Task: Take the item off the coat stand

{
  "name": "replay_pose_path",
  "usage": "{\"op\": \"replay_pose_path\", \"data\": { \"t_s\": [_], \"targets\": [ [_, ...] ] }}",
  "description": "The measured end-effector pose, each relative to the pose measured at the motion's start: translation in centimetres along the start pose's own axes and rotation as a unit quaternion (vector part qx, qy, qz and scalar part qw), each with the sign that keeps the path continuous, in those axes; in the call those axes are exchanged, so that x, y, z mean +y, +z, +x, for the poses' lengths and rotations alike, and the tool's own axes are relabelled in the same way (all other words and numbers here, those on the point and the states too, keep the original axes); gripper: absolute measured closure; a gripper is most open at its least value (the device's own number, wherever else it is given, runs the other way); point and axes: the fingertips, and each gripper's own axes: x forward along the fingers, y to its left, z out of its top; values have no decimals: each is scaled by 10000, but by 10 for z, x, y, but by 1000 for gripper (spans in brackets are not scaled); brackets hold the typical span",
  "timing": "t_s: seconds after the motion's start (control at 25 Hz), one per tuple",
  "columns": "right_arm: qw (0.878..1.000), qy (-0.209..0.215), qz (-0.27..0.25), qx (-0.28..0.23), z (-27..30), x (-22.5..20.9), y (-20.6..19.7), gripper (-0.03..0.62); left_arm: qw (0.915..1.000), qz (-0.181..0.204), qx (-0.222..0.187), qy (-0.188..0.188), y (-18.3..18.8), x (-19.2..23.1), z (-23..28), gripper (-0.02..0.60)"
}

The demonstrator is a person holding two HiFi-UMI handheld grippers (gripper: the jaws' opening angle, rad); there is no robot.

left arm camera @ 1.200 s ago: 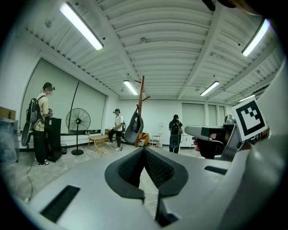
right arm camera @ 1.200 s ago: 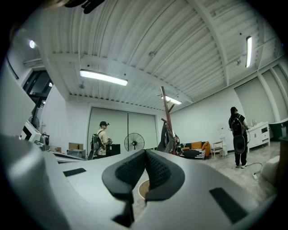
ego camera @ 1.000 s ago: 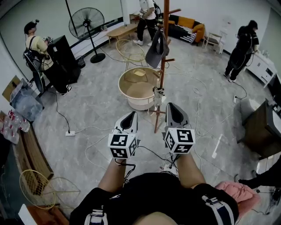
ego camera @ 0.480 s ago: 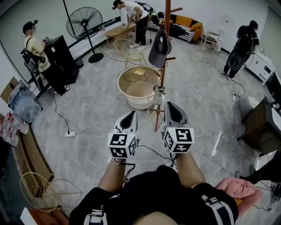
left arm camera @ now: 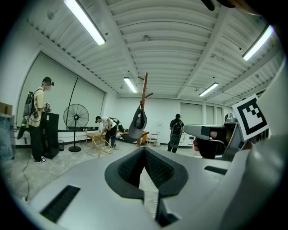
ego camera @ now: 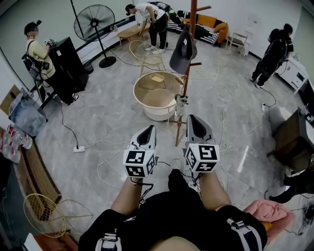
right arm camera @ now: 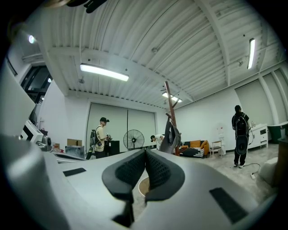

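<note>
- The left gripper point(ego camera: 148, 131) and the right gripper point(ego camera: 193, 120) were held side by side in front of the person, both pointing at the coat stand point(ego camera: 187, 83).
- In the left gripper view, the left gripper point(left arm camera: 144, 149) had its pads pressed together at the tips, with nothing between them.
- In the right gripper view, the right gripper point(right arm camera: 145, 152) was likewise closed and empty.
- The item point(ego camera: 182, 51) hung from an upper peg of the stand, well apart from both grippers. It looked like a grey cap, though it was too small to be sure.
- The same item showed ahead of the left jaws point(left arm camera: 138, 120) and ahead of the right jaws point(right arm camera: 171, 134), draped against the wooden pole in each.
- The stand's foot stood on the grey floor point(ego camera: 108, 117) just beyond the right gripper's tip.
- A round beige tub point(ego camera: 142, 105) sat on the floor just left of the pole.
- Cables point(ego camera: 105, 162) trailed across the floor near the grippers.
- A fan point(ego camera: 95, 22) stood near the far wall at the left.
- One person point(ego camera: 35, 49) stood by a black cabinet point(ego camera: 68, 63) at the left, another point(ego camera: 147, 12) bent over near the far wall, and a third point(ego camera: 274, 49), in black, stood at the right.
- An orange sofa point(ego camera: 213, 27) stood against the far wall behind the stand.
</note>
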Motion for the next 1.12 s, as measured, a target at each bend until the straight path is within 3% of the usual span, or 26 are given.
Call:
{"op": "replay_pose_path", "data": {
  "t_s": [0.4,1.12],
  "targets": [
    [9999,-77,107,-75,75,-41,-9,579,10000,61,58,-6,3,29,80,565],
    [9965,-45,588,-596,299,-209,47,579,9981,573,153,151,83,67,351,565]
  ]
}}
